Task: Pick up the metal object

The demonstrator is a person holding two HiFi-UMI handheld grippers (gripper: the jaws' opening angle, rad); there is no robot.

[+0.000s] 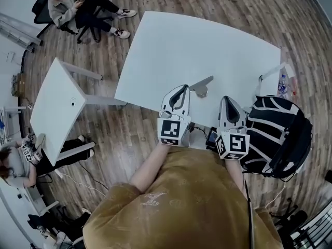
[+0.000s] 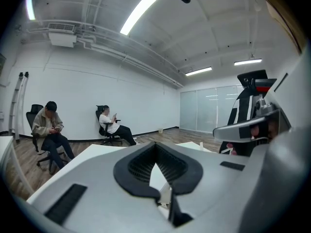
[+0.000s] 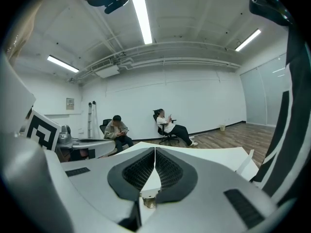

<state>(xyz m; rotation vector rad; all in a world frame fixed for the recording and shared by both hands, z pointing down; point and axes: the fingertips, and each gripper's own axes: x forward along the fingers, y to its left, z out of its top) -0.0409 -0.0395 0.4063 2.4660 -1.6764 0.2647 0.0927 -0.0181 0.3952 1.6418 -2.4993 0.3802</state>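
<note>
A grey metal object (image 1: pixel 201 87), a short bar with a rounded part under it, lies on the white table (image 1: pixel 197 45) close to its near edge. My left gripper (image 1: pixel 184 87) (image 2: pixel 156 144) is just left of it, tips almost at the bar's end, shut with nothing between the pads. To the right of the object, over the table's near edge, my right gripper (image 1: pixel 226 99) (image 3: pixel 154 150) is also shut and empty. Neither gripper view shows the object between the jaws.
A black backpack with white stripes (image 1: pixel 276 134) stands at the right beside the table. A second white table (image 1: pixel 57 108) is at the left. People sit on chairs at the far left (image 1: pixel 67 7) (image 3: pixel 116 130). A bottle (image 1: pixel 282 84) stands beyond the backpack.
</note>
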